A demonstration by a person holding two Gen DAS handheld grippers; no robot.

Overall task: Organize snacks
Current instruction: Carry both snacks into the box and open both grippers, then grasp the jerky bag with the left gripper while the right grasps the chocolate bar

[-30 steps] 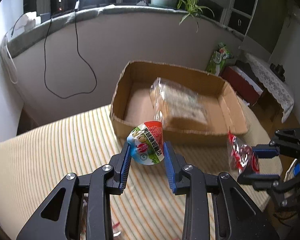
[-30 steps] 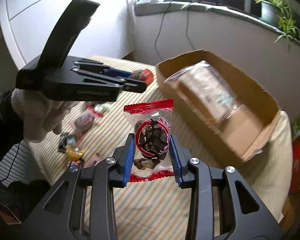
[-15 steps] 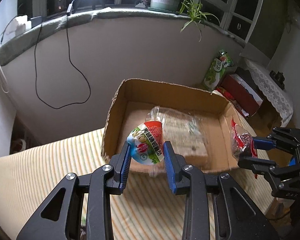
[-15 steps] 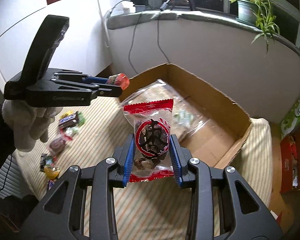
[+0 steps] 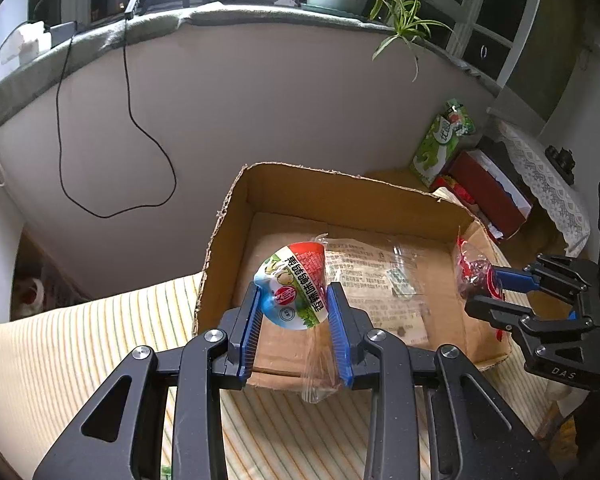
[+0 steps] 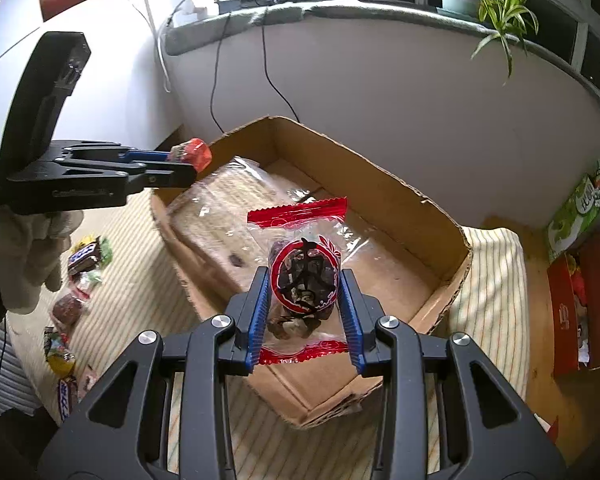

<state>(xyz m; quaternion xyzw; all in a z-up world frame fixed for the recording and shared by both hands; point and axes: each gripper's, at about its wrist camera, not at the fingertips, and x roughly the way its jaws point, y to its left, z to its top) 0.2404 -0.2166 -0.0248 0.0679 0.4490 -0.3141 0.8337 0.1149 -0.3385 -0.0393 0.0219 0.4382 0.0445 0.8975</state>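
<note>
Left tool (image 5: 296,312) pinches a green-and-red snack cup (image 5: 294,286), right tool (image 6: 304,312) a red-edged clear packet (image 6: 302,276)

Both grippers have travelled from above the striped desk toward the box (image 5: 236,216). A second ago the left gripper (image 5: 296,312) hung short of the box's near wall, over the cloth; now its egg packet (image 5: 294,286) is past that wall, above the big clear bag (image 5: 372,280) inside. The right gripper (image 6: 304,304) has swung in from the side: its red packet (image 6: 300,276) was over the stripes near the box's corner and now hangs above the box's interior. In the left view the right gripper has come up beside the box's right wall. The box fills more of both views.
</note>
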